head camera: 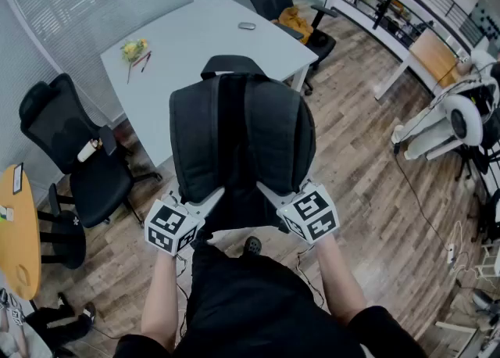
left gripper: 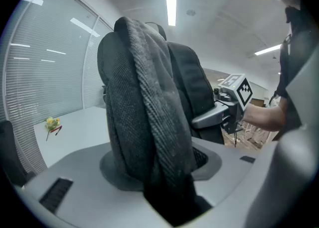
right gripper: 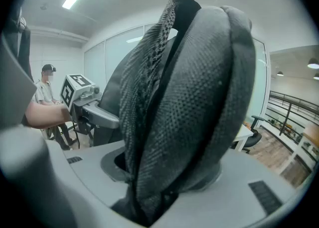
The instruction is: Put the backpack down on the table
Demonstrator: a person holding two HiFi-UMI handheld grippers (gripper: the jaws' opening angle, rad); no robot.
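**Item:** backpack (head camera: 238, 145), black, strap side up. Held in the air between both grippers, its top pointing ahead of them towards the table (head camera: 203, 36). It does not appear to rest on anything yet.

**Left gripper** (head camera: 211, 200): jaws clamped on a fold of the backpack's padded fabric, which fills the gap between them.

**Right gripper** (head camera: 269, 192): likewise closed on the backpack, with thick mesh padding pinched between its jaws.

**Table:** white, ahead of and below both grippers, beyond the backpack. A yellow item (head camera: 134, 49) lies ahead and to the left of the left gripper. A small dark object (head camera: 247, 26) lies far ahead, near the table's far edge.

**Step in hand (judged):** carrying the backpack forward to set it down.
- Keep both grips firm and level with each other so the load does not swing.
- Carry it well past the near table edge.
- Aim for the bare middle, between the yellow item and the dark object.
- Lower until the tabletop bears the weight, and only then release.

**Containers:** the backpack only. No opening shows, so its contents cannot be told.
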